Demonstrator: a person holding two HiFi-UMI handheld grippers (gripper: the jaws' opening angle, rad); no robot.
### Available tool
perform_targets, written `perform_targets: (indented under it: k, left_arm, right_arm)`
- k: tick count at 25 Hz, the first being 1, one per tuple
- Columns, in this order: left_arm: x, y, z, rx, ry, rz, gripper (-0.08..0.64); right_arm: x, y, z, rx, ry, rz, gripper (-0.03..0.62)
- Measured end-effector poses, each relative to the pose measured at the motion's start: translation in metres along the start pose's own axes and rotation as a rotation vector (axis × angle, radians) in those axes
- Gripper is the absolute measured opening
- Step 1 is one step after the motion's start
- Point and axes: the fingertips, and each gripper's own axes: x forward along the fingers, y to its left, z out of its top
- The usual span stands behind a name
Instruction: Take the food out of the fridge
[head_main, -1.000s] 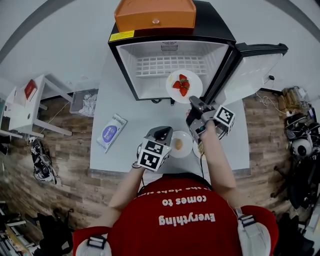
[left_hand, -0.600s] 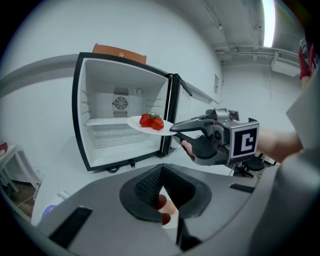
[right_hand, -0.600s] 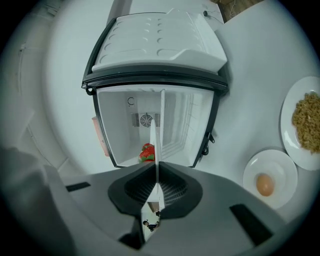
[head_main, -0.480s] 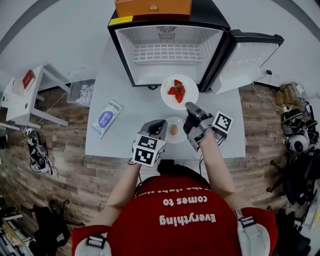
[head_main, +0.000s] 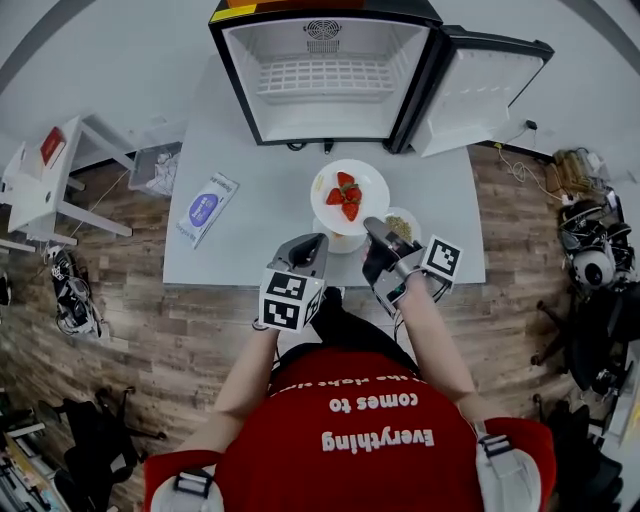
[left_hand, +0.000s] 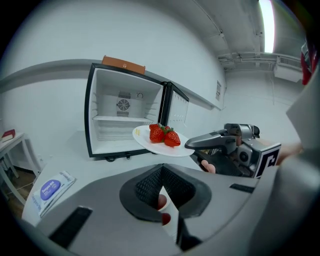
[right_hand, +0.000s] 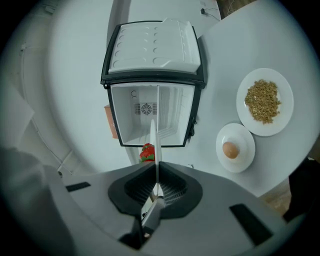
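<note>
Shirt print (head_main: 372, 425) "Everything comes to", right fingers (right_hand: 140, 190) gripping strawberry plate (head_main: 373, 185), left fingers (left_hand: 150, 187) closed

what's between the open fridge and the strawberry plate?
Nothing, just bare table between the fridge and the strawberry plate. The head view shows it.

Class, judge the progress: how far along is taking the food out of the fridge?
Done: the fridge stands open and bare; an egg plate and a grain plate sit on the table. In hand: the right tool grips the strawberry plate by its rim. Left: setting it down.
</note>
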Motion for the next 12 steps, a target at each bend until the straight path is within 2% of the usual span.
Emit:
perform_targets:
  k: [5, 12]
  left_arm:
    - [-0.016, -0.013, -0.012, -0.022, -0.017, 0.013, 0.006]
    - [-0.024, -0.021, -0.025, -0.063, -0.030, 0.023, 0.006]
  right_arm:
    - [-0.027, -0.001, -0.022, 0.001, 0.017, 0.002, 0.025]
    - [-0.043, 0.001, -0.033, -0.021, 0.045, 0.011, 0.025]
